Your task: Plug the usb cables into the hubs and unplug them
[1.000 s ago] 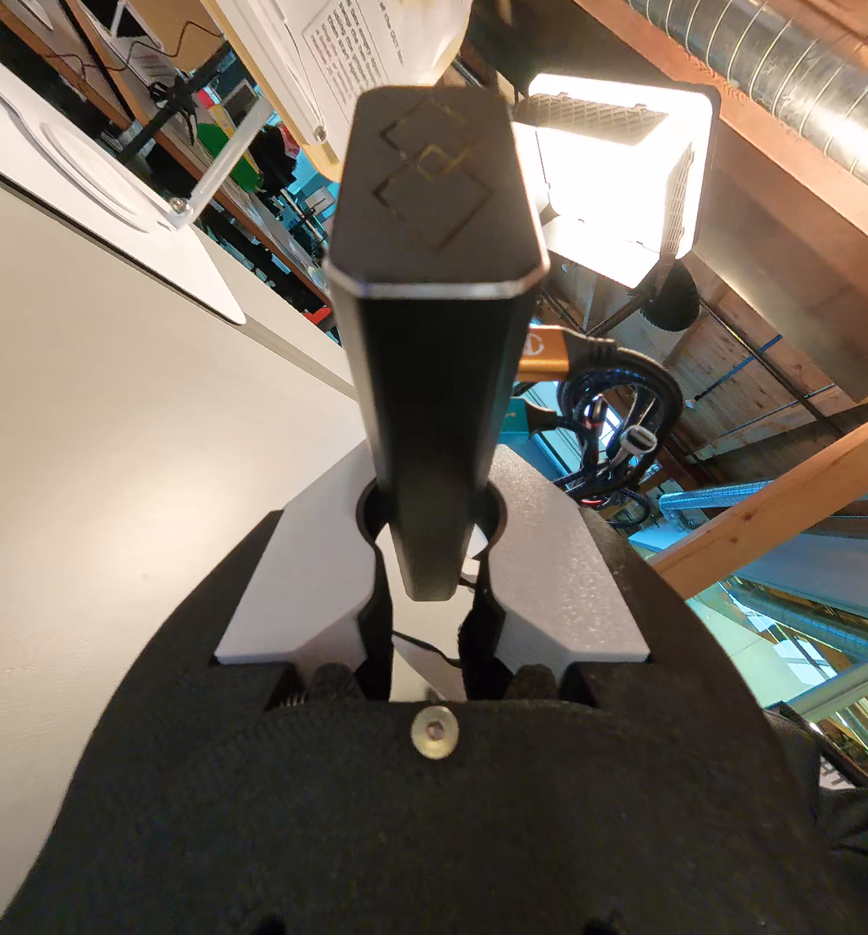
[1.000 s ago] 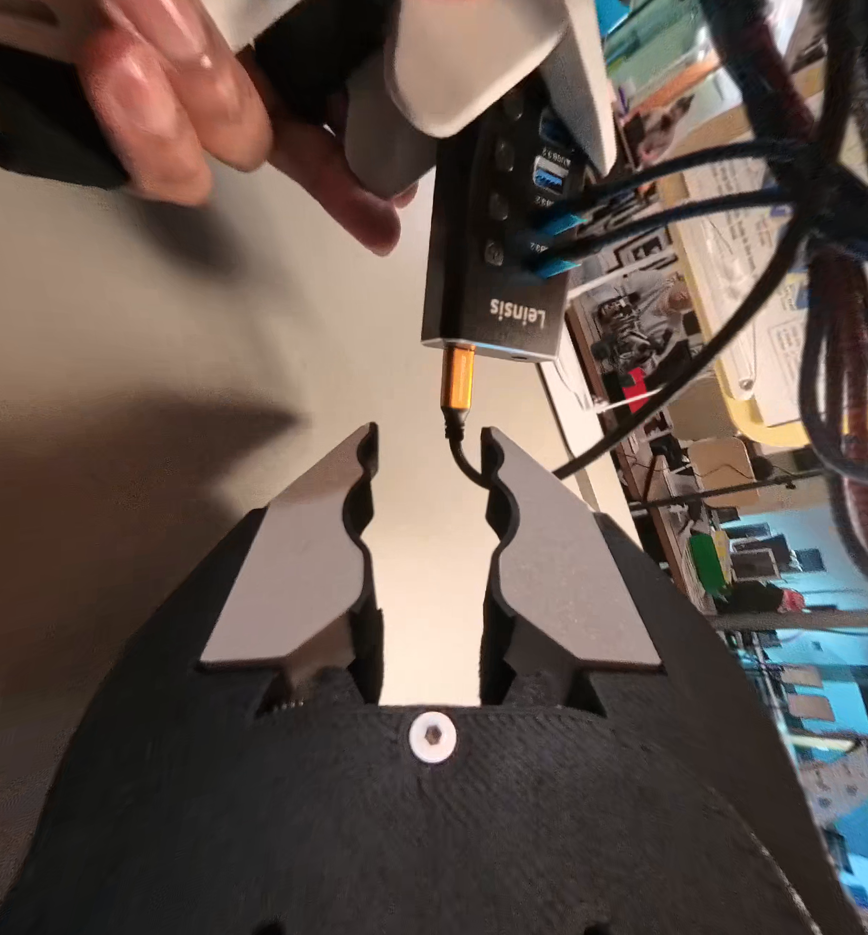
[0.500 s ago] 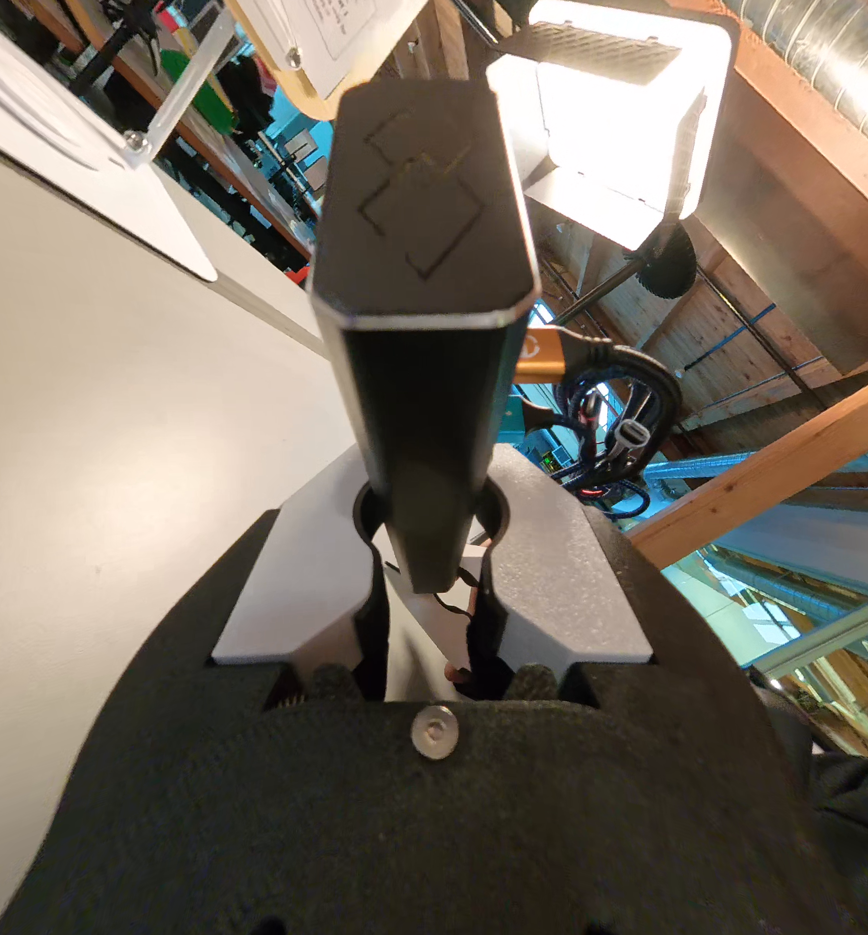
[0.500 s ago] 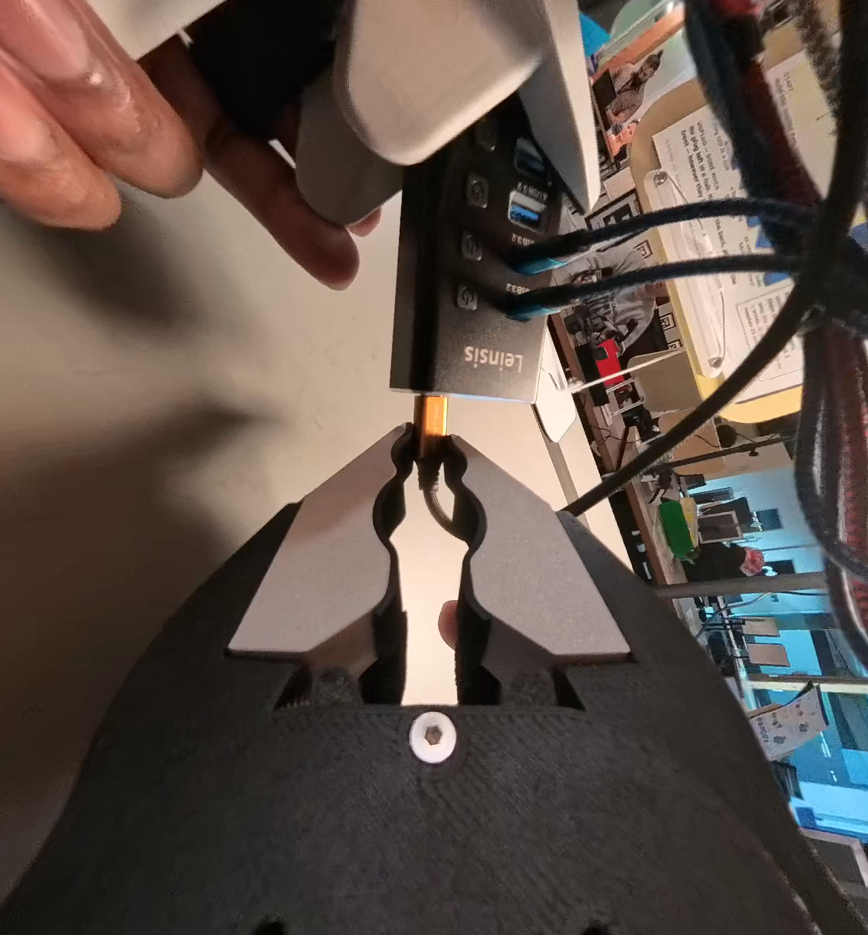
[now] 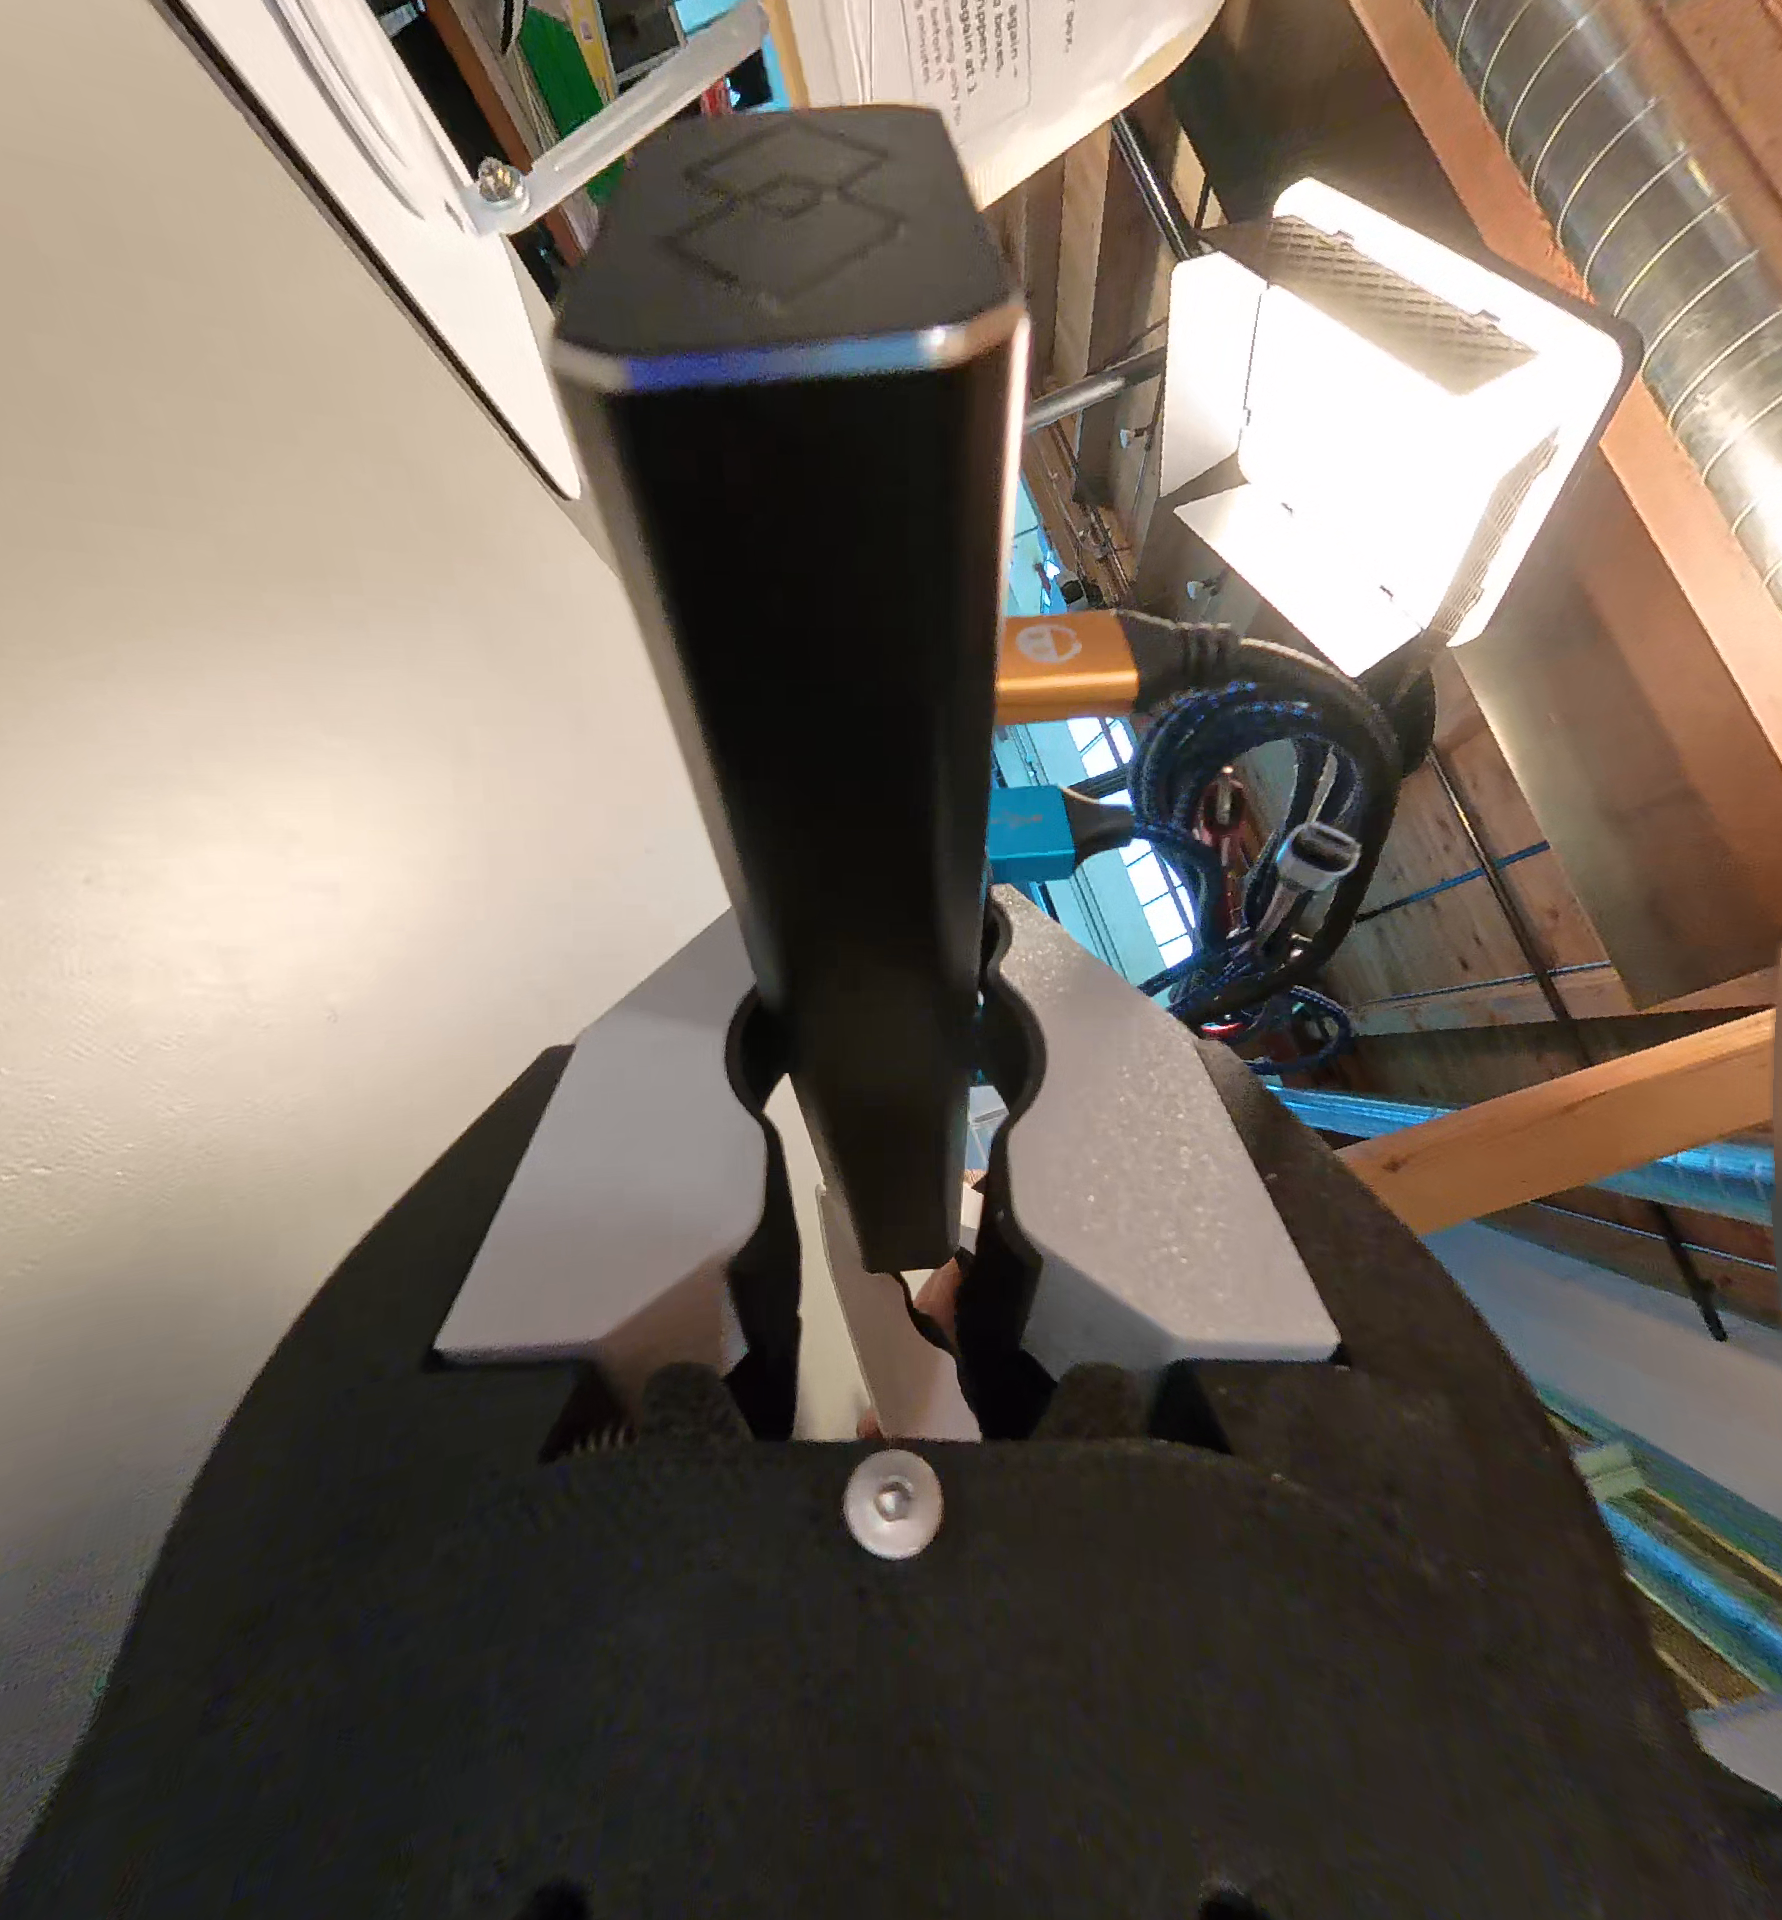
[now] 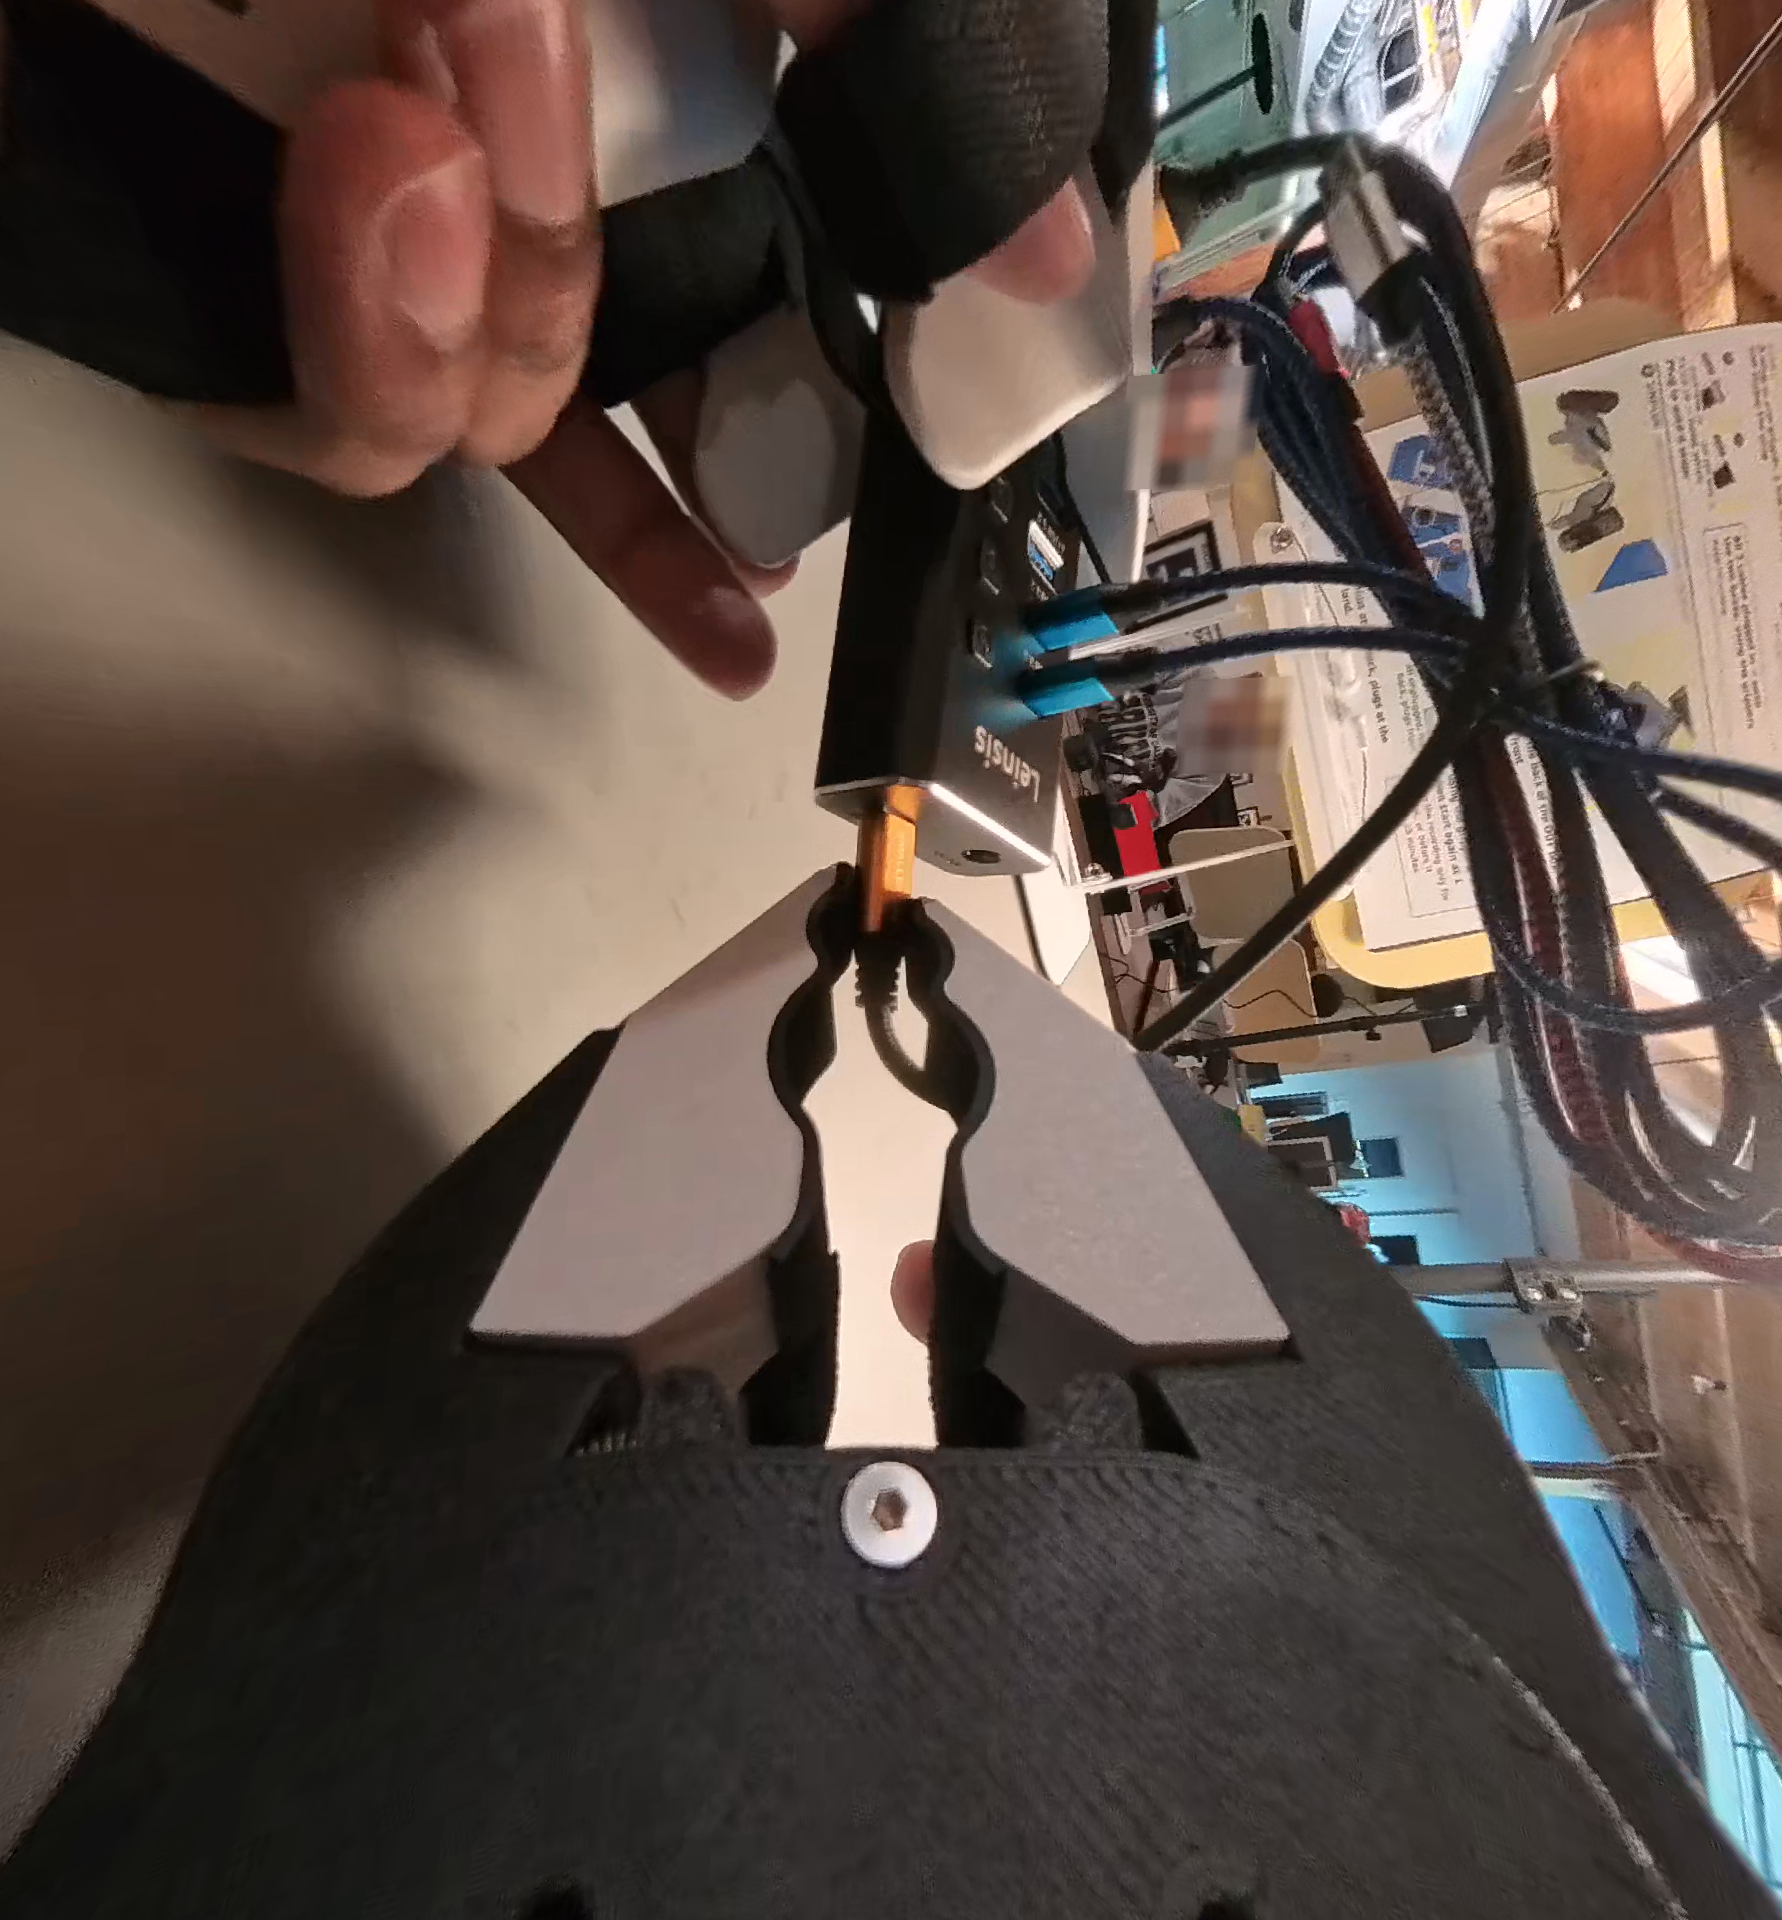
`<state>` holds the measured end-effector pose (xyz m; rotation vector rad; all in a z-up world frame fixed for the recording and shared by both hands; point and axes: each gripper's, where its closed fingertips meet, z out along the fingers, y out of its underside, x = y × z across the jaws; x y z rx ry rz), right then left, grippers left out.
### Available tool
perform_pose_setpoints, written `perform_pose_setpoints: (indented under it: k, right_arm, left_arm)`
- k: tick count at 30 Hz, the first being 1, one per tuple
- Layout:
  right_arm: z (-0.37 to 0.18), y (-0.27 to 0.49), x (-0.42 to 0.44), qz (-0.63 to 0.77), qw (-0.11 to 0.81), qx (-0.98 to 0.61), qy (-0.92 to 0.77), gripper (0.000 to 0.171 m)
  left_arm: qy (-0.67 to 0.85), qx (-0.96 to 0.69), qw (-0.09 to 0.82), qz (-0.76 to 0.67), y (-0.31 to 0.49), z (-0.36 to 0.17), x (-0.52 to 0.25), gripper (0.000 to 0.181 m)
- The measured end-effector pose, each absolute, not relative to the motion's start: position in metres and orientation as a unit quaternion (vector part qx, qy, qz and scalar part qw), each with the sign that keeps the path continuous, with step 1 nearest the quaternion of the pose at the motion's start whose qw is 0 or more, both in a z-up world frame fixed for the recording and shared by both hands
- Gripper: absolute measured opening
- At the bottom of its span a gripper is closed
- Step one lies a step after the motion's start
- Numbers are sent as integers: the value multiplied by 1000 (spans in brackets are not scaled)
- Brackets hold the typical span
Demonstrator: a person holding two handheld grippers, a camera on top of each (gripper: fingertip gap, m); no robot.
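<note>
Left gripper (image 5: 882, 1049): clamped on the black hub (image 5: 814, 665), which rises up frame centre.
Right gripper (image 6: 882, 925): tips pinched on the orange plug (image 6: 889, 847) at the hub's (image 6: 928, 665) end, centre frame.
Blue plugs (image 6: 1063, 657): seated in the hub's right side.

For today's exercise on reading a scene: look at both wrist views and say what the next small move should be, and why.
Probably a short, straight pull of the right gripper away from the black hub, along the plug's axis. Its fingertips are shut on the orange plug, seated in the hub's end, and the left gripper clamps the hub to brace it. The two blue plugs sit in side ports, untouched.
</note>
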<state>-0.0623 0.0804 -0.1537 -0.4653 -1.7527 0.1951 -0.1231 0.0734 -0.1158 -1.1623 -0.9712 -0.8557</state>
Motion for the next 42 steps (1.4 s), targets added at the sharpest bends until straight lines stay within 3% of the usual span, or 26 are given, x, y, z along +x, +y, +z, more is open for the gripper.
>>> perform_pose_setpoints:
  k: [5, 42]
  right_arm:
    - [-154, 75, -62, 124, 586, -243, -763, 9]
    - [-138, 65, -50, 157, 606, -165, -762, 6]
  left_arm:
    - [-385, -539, 690, -292, 68, -104, -122, 27]
    - [-357, -522, 692, -348, 63, -95, -128, 31]
